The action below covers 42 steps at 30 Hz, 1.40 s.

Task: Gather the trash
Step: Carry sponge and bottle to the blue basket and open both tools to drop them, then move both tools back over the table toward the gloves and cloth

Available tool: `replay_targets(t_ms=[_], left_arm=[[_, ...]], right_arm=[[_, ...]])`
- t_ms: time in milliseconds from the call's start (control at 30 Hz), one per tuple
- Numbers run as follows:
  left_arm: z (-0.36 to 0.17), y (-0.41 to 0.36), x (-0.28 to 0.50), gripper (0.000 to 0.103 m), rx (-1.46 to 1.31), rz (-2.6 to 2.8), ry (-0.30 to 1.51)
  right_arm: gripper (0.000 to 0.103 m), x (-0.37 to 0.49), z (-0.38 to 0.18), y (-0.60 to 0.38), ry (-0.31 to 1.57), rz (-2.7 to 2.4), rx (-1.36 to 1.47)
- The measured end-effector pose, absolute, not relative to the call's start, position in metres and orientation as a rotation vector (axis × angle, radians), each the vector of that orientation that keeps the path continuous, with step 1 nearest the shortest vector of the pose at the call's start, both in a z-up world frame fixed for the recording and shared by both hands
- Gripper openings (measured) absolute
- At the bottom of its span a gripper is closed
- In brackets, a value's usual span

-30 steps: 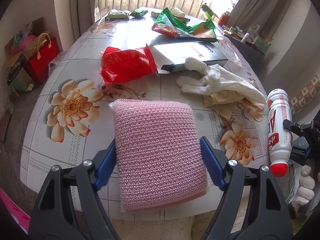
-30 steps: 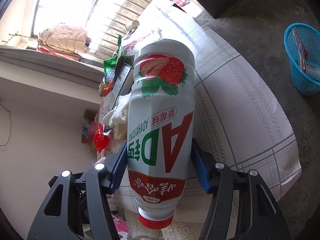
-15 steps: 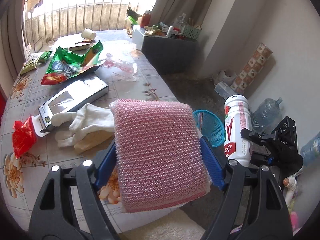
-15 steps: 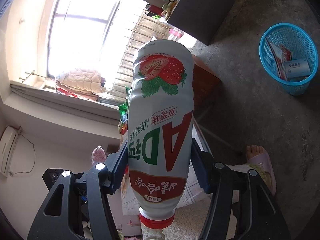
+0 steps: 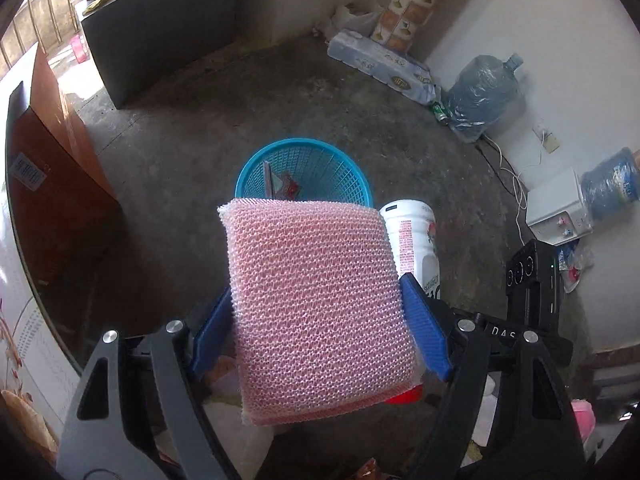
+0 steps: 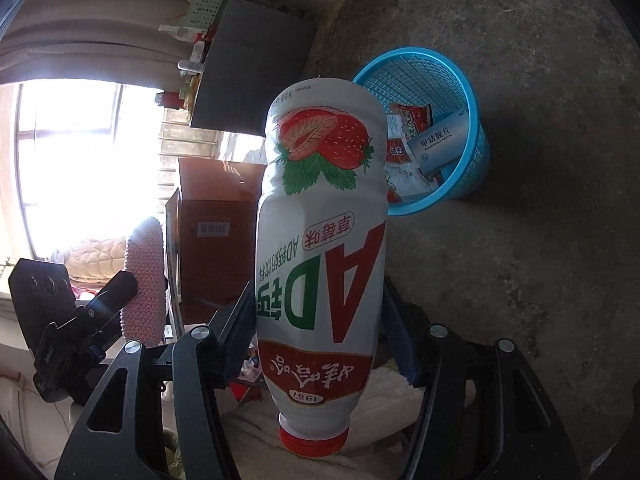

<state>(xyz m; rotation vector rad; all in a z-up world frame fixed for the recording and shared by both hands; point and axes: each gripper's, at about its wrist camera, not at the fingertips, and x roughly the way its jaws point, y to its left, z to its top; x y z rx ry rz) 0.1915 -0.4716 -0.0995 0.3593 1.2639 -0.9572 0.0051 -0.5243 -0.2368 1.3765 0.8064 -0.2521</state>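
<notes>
My left gripper [image 5: 320, 328] is shut on a pink mesh sponge [image 5: 316, 308] and holds it in the air in front of a blue mesh wastebasket [image 5: 304, 172] on the floor. My right gripper [image 6: 320, 320] is shut on a white strawberry drink bottle [image 6: 320, 240], red cap toward the camera. The wastebasket [image 6: 472, 152] sits ahead and to the right of the bottle, with wrappers and a small box inside. The bottle [image 5: 416, 244] shows to the right of the sponge in the left wrist view. The sponge [image 6: 144, 284] shows at the left in the right wrist view.
A brown cardboard box [image 5: 52, 172] stands at the left by the table edge [image 5: 24, 320]. A dark cabinet [image 5: 160, 28] stands at the back. Water jugs [image 5: 484, 96] and a white appliance [image 5: 556, 208] line the right wall. The floor is bare concrete [image 6: 540, 260].
Both grippers have swung away from the table toward the floor. The wastebasket has come to the centre of the left view and closer in the right view. Both still hold their items.
</notes>
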Motion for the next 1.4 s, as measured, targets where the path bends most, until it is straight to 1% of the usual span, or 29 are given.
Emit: replay_targets(t_ms=[67,133,167,200,267,467,667,867,1033,1133,1167,1233,1400], left_arm=[[-0.115,-0.501,0.201,0.077,0.377,-0.946,1.282],[-0.13,-0.528,0.214,0.082,0.376,-0.945,1.294],[-0.138,-0.539,0.221,0.085,0.374,-0.93,1.3],[-0.144,-0.547,0.228,0.085,0.367,-0.91,1.297],[-0.153,-0.557,0.239,0.085,0.349,-0.887,1.284],[-0.162,-0.531,0.245,0.085,0.268,-0.892,1.324],[-0.151,-0.505,0.239,0.085,0.259,-0.894,1.296],[-0.102,-0.468,0.222,0.085,0.24,-0.931,1.211],[-0.05,-0.417,0.193,0.085,0.218,-0.985,1.108],[-0.029,-0.373,0.175,0.085,0.177,-0.985,1.075],[-0.022,-0.357,0.168,0.085,0.156,-0.98,1.064],[-0.012,-0.322,0.156,0.085,0.11,-0.975,1.031],[0.002,-0.225,0.132,0.085,0.033,-0.872,0.923]], right_arm=[[0.059,0.034,-0.251,-0.547,0.846,-0.266,1.346],[0.06,0.056,-0.266,-0.569,0.874,-0.3,1.338],[0.067,0.068,-0.273,-0.58,0.884,-0.303,1.337],[0.068,0.077,-0.282,-0.59,0.892,-0.321,1.332],[0.068,0.088,-0.295,-0.603,0.905,-0.376,1.323],[0.068,0.09,-0.326,-0.602,0.968,-0.429,1.294],[0.068,0.064,-0.329,-0.589,0.984,-0.439,1.301],[0.068,0.024,-0.295,-0.577,0.908,-0.427,1.293],[0.069,-0.008,-0.243,-0.556,0.813,-0.387,1.252],[0.069,-0.022,-0.211,-0.538,0.764,-0.346,1.209],[0.071,-0.025,-0.201,-0.533,0.753,-0.329,1.198],[0.072,-0.028,-0.183,-0.519,0.736,-0.295,1.175],[0.073,-0.016,-0.131,-0.48,0.715,-0.192,1.084]])
